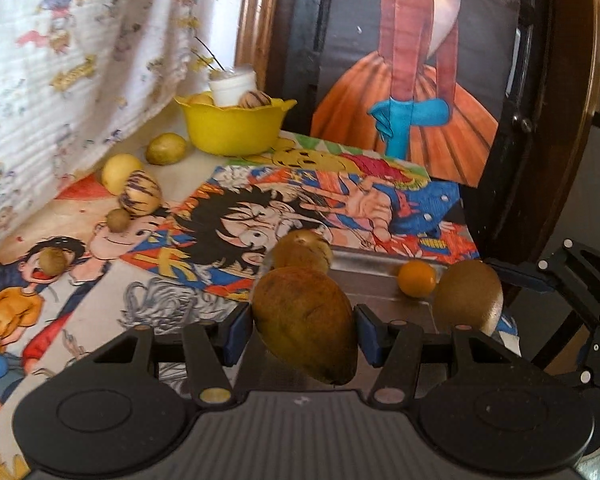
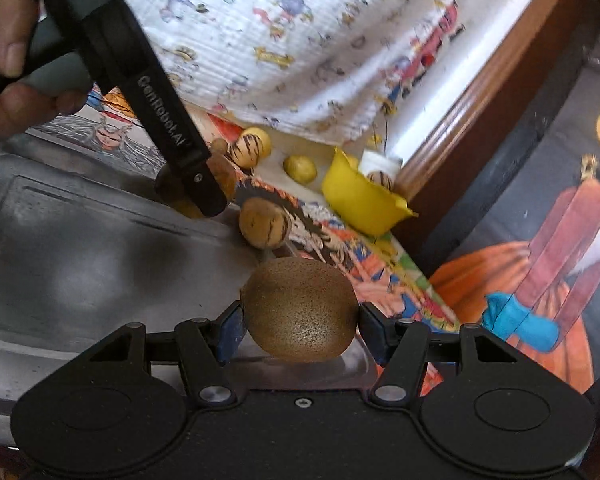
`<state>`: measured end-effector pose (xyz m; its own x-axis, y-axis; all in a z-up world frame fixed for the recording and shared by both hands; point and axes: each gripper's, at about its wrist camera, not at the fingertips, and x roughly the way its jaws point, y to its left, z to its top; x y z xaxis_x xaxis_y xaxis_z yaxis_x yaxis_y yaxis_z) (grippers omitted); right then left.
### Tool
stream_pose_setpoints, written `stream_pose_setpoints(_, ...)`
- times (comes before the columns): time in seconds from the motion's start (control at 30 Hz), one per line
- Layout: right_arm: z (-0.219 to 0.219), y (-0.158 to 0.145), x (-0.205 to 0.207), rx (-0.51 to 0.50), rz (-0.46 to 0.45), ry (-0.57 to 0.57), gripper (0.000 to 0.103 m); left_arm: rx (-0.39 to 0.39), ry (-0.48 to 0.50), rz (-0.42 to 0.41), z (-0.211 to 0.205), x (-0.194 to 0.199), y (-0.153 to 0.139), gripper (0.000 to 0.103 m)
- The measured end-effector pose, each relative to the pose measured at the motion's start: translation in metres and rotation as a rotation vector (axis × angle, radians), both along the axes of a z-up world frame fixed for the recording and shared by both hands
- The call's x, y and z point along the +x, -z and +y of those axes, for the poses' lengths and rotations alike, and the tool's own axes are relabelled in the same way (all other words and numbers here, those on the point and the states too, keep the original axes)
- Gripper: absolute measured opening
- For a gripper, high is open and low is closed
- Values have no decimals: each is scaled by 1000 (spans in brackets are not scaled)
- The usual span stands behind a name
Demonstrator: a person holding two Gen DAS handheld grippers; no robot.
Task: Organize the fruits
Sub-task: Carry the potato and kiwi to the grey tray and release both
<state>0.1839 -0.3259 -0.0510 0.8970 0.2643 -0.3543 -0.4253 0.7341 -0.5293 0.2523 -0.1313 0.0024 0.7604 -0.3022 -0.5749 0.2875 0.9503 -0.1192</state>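
My left gripper (image 1: 304,330) is shut on a brown-green oval fruit (image 1: 304,312), held over the near edge of a metal tray (image 1: 376,276). My right gripper (image 2: 300,332) is shut on a fuzzy brown kiwi (image 2: 300,308) above the same tray (image 2: 80,248). In the left wrist view that kiwi (image 1: 469,296) hangs at the right, gripped between black fingers (image 1: 516,278). A striped tan fruit (image 1: 302,250) and a small orange fruit (image 1: 417,279) rest at the tray's far rim. A yellow bowl (image 1: 234,126) holding fruits and a white cup (image 1: 234,86) stands at the back.
Several loose fruits lie on the cartoon-print cloth at the left: a yellow-green one (image 1: 166,148), a yellow one (image 1: 120,172), a striped one (image 1: 140,196) and small brown ones (image 1: 118,220). A printed curtain (image 1: 80,60) hangs behind. A framed picture (image 1: 420,80) stands at the back right. A hand (image 2: 4,60) holds the left gripper's handle.
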Motion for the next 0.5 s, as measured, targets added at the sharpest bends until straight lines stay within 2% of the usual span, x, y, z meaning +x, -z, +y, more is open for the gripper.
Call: stream_pose_setpoints(0.5, -7, 1, 12, 100, 91, 28, 63, 18, 32, 44, -16, 21, 10, 59)
